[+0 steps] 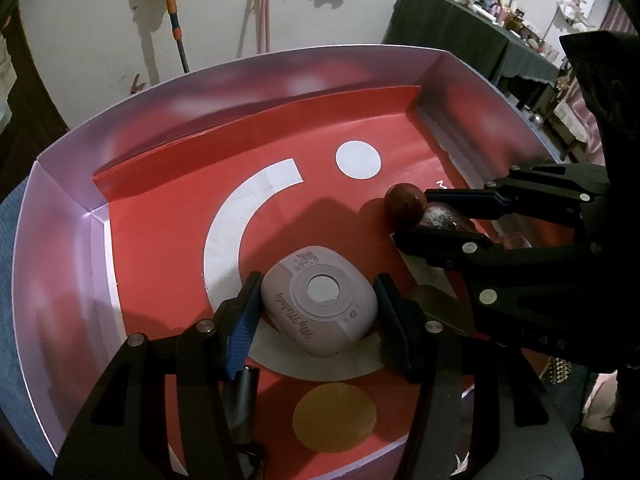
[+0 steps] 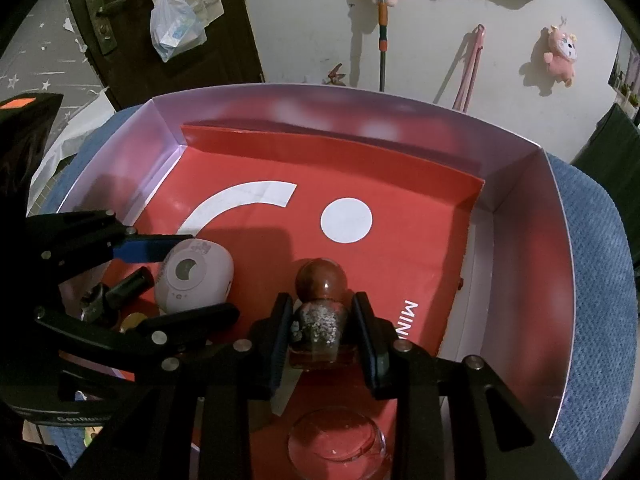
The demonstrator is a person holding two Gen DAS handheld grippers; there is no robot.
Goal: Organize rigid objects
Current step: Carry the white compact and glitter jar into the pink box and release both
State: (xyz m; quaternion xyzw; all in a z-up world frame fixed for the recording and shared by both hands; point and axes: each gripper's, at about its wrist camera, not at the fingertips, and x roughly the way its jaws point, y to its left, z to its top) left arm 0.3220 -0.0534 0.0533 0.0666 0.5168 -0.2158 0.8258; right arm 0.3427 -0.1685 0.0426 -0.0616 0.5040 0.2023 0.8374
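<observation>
A pale pink rounded "My Melody" device [image 1: 320,306] lies on the red floor of a large open box [image 1: 72,208]. My left gripper [image 1: 318,312] straddles it with both pads at its sides; contact is unclear. It also shows in the right wrist view [image 2: 194,276]. My right gripper [image 2: 322,330] is closed on a small glitter bottle with a brown ball cap [image 2: 320,320], held low over the box floor [image 2: 400,248]. The bottle [image 1: 424,210] and right gripper [image 1: 436,214] show at right in the left wrist view.
A yellow disc [image 1: 334,416] and a dark cylinder [image 1: 244,404] lie under the left gripper. A clear glass dome [image 2: 338,448] sits under the right gripper. The box walls [image 2: 520,200] rise all round. Blue cloth [image 2: 592,280] lies beneath.
</observation>
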